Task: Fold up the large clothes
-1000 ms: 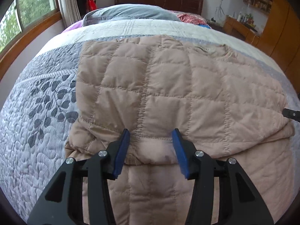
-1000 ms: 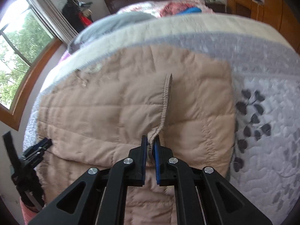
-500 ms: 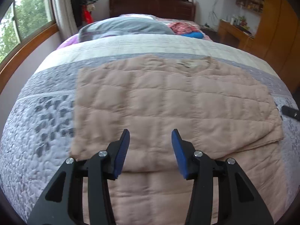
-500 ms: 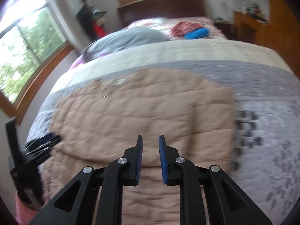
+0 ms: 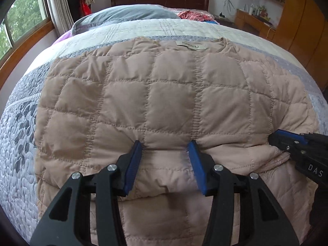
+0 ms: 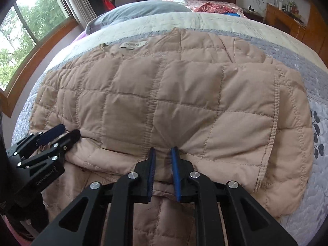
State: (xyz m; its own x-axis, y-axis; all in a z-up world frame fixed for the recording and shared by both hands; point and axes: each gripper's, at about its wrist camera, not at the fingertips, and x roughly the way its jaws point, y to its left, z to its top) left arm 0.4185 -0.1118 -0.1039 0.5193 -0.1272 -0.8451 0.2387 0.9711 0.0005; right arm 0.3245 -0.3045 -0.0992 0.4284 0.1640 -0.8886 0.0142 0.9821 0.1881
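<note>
Quilted beige jacket (image 5: pixel 168 94) lies folded on bed (image 5: pixel 18 143), label side up. Left gripper (image 5: pixel 165 149) spread wide at fold edge, gripping nothing. Right gripper (image 6: pixel 163 153) parted, fingers straddling fold, nothing pinched.

Jacket (image 5: pixel 168 102) label text illegible

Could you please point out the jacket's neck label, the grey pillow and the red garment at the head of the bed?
neck label (image 5: pixel 190 46), left wrist view, middle of the tag.
grey pillow (image 5: pixel 131 13), left wrist view, top surface.
red garment (image 6: pixel 213 7), right wrist view, its centre.
</note>
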